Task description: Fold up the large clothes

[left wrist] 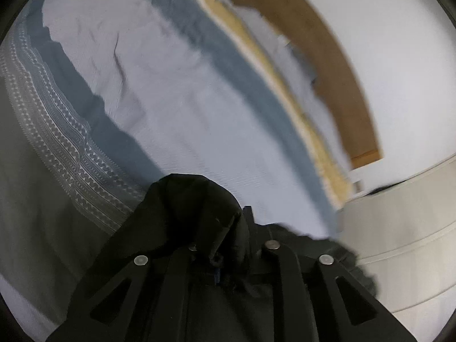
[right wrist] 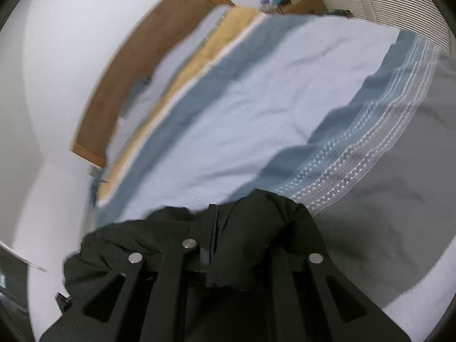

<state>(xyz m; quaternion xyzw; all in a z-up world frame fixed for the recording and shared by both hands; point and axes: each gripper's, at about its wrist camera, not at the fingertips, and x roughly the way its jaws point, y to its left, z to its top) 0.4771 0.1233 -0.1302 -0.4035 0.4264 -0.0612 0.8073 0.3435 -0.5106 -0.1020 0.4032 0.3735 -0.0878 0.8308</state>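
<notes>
A: Black fabric, bunched up, in both views. In the left wrist view the left gripper [left wrist: 228,228] has its jaws drawn close on a fold of the dark garment [left wrist: 196,199], which humps up over the fingers and hides the tips.

B: Pads actually on the cloth?

A: Looks so, but the tips are buried, so I go by the fold wedged between the fingers. The rest of the garment spills to the right, just past the gripper frame.

B: What's under it, L to R?

A: Grey blanket [left wrist: 42,199] at far left, then a blue band with a white zigzag pattern [left wrist: 65,142], then the pale sheet [left wrist: 171,99] across the middle of the bed, a plain blue strip, a yellow fuzzy edge [left wrist: 313,134], and a wooden headboard [left wrist: 327,57] against the white wall [left wrist: 404,57]. All blurred (esp. the right side).

B: And the other view?

A: Right wrist view: white wall at left, headboard, yellow edge, sheet, patterned band, grey blanket at far right. The right gripper [right wrist: 213,228] is clamped tight on another bunch of the same dark garment [right wrist: 256,228]; cloth bulges right of the fingers and also sags to the left, low over the bed's near end.

B: Garment flat anywhere?

A: No, crumpled at both grips; the part btw the two grippers is out of view.
</notes>
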